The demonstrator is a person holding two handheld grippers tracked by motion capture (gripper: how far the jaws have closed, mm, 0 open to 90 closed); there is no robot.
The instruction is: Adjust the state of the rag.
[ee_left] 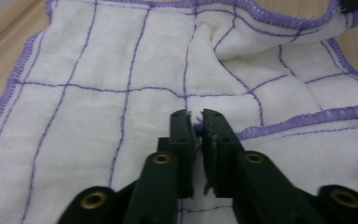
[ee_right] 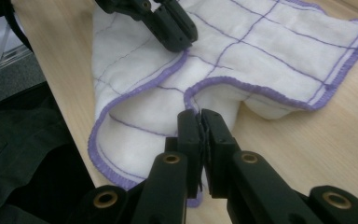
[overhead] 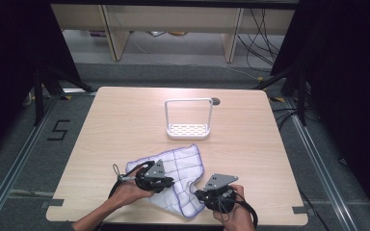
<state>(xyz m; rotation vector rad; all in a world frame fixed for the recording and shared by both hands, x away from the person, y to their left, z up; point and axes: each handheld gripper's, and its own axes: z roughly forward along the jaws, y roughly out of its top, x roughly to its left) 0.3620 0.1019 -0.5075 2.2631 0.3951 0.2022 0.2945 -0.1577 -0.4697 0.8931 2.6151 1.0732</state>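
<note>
Your left hand-held gripper (overhead: 167, 183) has its jaws pinched on the cloth (overhead: 178, 173), on a bit of purple-stitched fabric near the middle of its near part; the left gripper view shows a tuft caught between the pads. Your right hand-held gripper (overhead: 198, 195) is likewise clamped on the cloth, at a purple hem on its near right side, where the edge curls into a fold. So both grips look made, and that seems to be all that is done so far.

The cloth lies rumpled at the near middle of the bench (overhead: 125, 115), one flap doubled over, part of its near edge at the bench's front edge. What is left, I judge, is the lifting, spreading or folding itself.

The white rack (overhead: 189, 119) stands beyond the cloth, well apart, toward the far middle. Nothing lies between your hand-held grippers and the cloth; only the rack would matter if you swing the cloth far.
</note>
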